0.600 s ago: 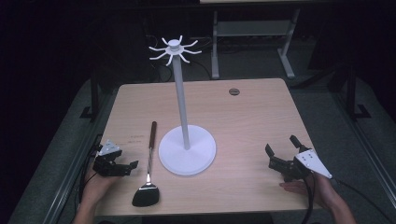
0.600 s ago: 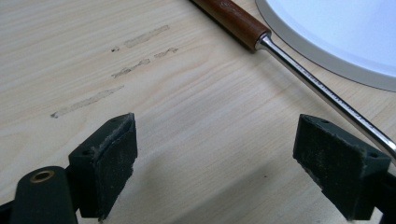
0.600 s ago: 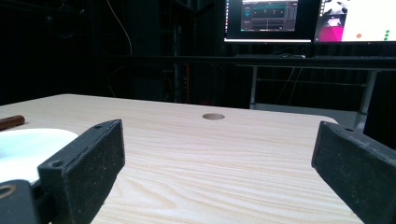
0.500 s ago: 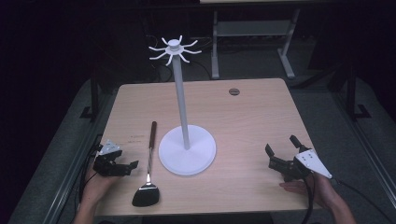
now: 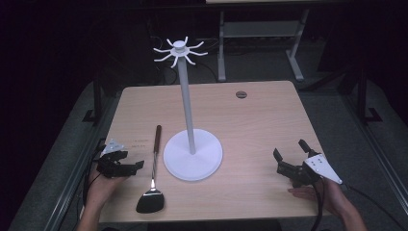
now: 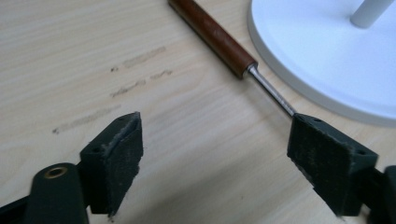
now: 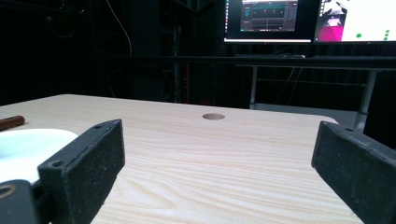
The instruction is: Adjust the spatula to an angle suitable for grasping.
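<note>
The left tool (image 5: 126, 166) rests low on the desk (image 5: 250, 120) with its jaws spread wide and nothing between them. Just beside it lies the spatula (image 5: 153, 175), flat on the desk, with its brown handle (image 6: 212, 35) pointing away and its dark blade near the front edge. The spatula is close to the round base of the white stand (image 5: 192, 154). The right tool (image 5: 290, 159) is well apart, also spread and empty.

a lab — dark room, monitors (image 7: 310, 21), bare wooden test table (image 5: 260, 120).
</note>
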The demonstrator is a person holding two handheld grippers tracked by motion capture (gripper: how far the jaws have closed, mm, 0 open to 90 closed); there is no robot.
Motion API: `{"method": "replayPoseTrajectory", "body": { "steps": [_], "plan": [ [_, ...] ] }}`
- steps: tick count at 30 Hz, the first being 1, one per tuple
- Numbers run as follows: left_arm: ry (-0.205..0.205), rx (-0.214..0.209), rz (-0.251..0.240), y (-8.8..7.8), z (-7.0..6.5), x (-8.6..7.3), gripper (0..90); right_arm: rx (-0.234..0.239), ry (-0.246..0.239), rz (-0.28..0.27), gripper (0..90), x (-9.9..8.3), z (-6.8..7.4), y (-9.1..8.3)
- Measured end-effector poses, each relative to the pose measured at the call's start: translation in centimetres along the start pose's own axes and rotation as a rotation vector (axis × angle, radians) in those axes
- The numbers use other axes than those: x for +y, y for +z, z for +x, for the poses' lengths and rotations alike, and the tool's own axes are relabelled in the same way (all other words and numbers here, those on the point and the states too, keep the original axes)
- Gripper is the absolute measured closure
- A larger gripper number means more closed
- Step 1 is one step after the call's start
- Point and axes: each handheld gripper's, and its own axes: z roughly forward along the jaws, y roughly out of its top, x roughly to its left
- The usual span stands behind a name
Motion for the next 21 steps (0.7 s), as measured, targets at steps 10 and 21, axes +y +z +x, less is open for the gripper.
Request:
{"method": "replayPoseTrajectory", "body": {
  "steps": [10,21],
  "plan": [
    [-0.021,-0.009,-0.024,1.0,-0.1,2.3,32.8,-0.001,-0.006,0.001,2.0,0.0,0.0,0.0],
    [0.008,0.017,0.008,3.0,0.4,4.5,61.4,-0.001,-0.004,0.001,2.0,0.0,0.0,0.0]
  ]
}}
